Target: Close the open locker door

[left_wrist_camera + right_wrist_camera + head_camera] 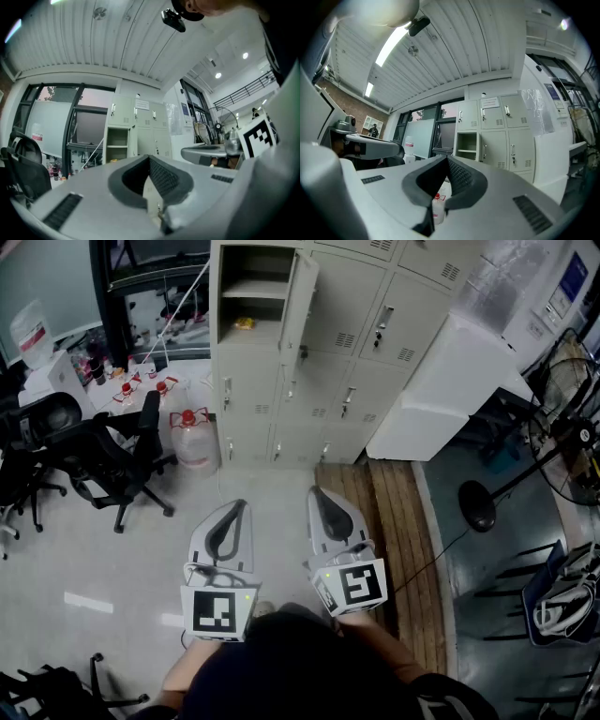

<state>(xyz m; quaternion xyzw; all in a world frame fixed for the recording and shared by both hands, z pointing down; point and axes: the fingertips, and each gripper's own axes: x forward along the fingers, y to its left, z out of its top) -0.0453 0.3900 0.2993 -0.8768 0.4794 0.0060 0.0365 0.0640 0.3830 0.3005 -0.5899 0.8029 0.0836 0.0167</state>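
Note:
A beige bank of lockers [328,352] stands at the far side of the room. Its upper left compartment [251,296] is open, and its door [298,306] swings out to the right, seen nearly edge-on. A small yellow item [244,323] lies inside on the lower shelf. My left gripper [236,504] and right gripper [316,491] are held side by side close to my body, well short of the lockers, both shut and empty. The open compartment [117,145] shows ahead in the left gripper view, and the same open compartment [467,146] in the right gripper view.
Black office chairs [103,451] stand at the left, with a water jug [192,439] by the lockers' foot. A white cabinet [450,390] leans against the lockers' right side. A standing fan [562,442] is at the right, and a wooden floor strip [394,521] runs toward the lockers.

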